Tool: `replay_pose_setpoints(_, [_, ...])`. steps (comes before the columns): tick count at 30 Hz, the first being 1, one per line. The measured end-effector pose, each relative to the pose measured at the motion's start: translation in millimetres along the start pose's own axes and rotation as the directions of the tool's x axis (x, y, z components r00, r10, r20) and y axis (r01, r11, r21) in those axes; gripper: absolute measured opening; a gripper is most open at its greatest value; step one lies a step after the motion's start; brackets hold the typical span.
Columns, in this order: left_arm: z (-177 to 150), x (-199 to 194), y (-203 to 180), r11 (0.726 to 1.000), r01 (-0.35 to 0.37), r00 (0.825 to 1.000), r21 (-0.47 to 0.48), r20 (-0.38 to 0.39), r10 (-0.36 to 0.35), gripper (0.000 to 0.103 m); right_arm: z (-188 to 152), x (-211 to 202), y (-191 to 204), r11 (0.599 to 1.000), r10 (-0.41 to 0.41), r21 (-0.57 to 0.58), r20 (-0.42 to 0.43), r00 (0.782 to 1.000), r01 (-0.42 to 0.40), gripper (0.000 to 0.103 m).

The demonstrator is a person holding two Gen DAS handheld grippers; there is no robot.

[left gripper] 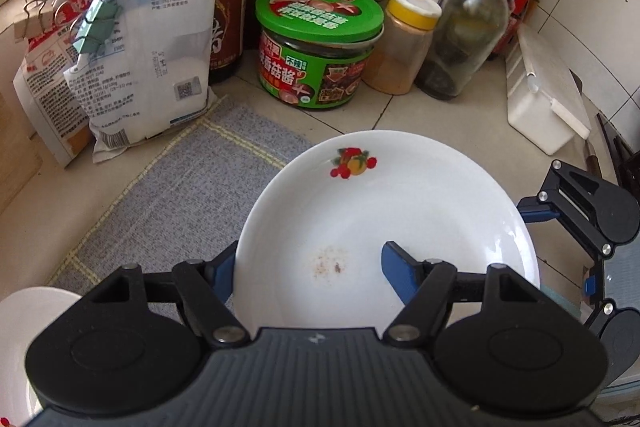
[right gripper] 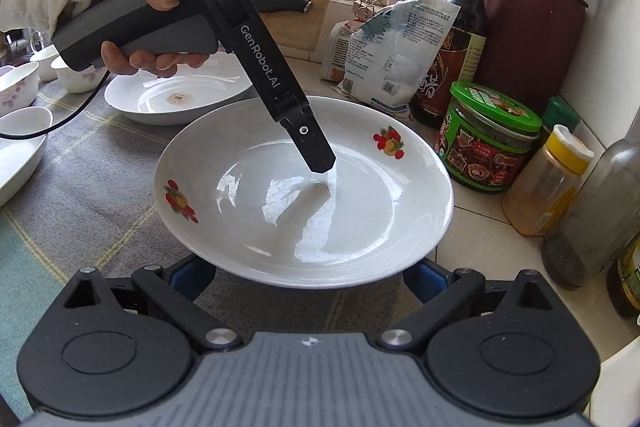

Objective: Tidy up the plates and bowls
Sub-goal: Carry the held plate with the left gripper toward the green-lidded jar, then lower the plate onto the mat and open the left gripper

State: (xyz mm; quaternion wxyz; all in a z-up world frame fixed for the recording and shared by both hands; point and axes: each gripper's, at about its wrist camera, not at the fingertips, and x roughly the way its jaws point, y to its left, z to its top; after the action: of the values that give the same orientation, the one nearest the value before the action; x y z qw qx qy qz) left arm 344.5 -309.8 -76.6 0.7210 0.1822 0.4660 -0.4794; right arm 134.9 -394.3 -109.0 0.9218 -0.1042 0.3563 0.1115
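A: Risk first. The fruit-print plate [right gripper: 304, 195] sits tilted, its right edge out over bare counter [left gripper: 360, 107], close to the green-lidded jar [right gripper: 492, 139] and the yellow-capped spice jar [right gripper: 548, 183]. If the grip slips on glazed rim, I judge the plate drops or knocks those jars.

B: Grip state?

A: Left hand-held gripper [left gripper: 308, 267] straddles the near-left rim, one blue finger [left gripper: 400, 275] inside the well, the other outside. Looks clamped on the rim, though the contact itself is hidden. Right hand-held gripper [right gripper: 304, 279]: fingers spread apart, tips hidden under the plate's near edge. Can't tell if they touch.

B: Plate location?

A: Straddling the edge of the grey mat [left gripper: 180, 195], lifted at an angle. A second plate [right gripper: 176, 99] lies far-left behind it; small bowls [right gripper: 20, 87] beyond.
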Motion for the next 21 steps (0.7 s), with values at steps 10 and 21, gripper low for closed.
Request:
replay_pose_setpoints(10, [10, 14, 8, 1.000, -0.002, 1.000, -0.001, 0.005, 0.002, 0.072, 2, 14, -8, 1.000, -0.023, 0.011, -0.020, 1.000, 0.024, 0.101])
replay_pose_setpoints(21, [15, 20, 12, 1.000, -0.006, 1.000, 0.002, 0.016, 0.006, 0.072, 3, 23, -13, 0.999, -0.034, 0.033, -0.029, 0.999, 0.035, 0.101])
